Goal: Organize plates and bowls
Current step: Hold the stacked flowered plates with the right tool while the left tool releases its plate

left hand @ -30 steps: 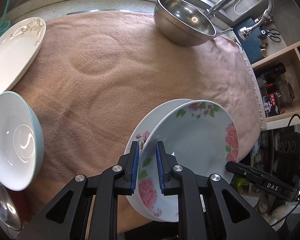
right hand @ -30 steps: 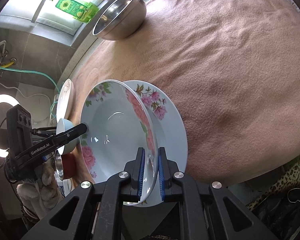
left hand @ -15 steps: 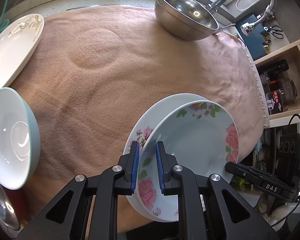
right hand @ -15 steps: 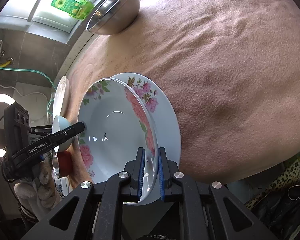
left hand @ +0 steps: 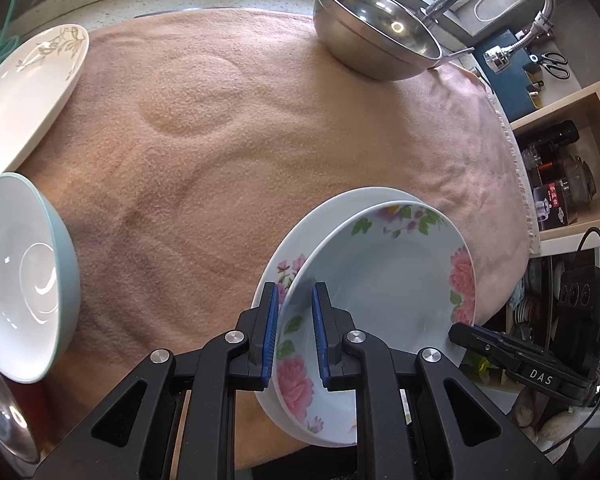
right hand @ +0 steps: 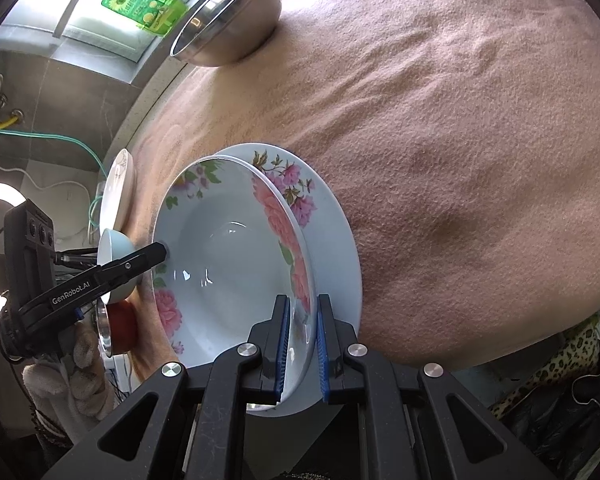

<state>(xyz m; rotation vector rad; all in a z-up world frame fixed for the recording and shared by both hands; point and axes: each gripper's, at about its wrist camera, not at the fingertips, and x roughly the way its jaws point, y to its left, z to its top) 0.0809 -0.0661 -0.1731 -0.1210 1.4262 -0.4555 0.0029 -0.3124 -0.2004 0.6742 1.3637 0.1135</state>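
- "DAS" reads on the right hand-held gripper (right hand: 299,346); "GenRobot.AI" on the left hand-held gripper (left hand: 294,334).
- Both pinch the floral bowl (left hand: 384,280) rim.
- Floral plate (right hand: 332,240) beneath it, partly hidden.

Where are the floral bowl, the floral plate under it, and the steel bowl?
floral bowl (left hand: 388,280): left wrist view, on its pale inner basin.
floral plate (right hand: 332,240): right wrist view, on the bare rim right of the bowl.
steel bowl (left hand: 376,36): left wrist view, on its shiny inside.
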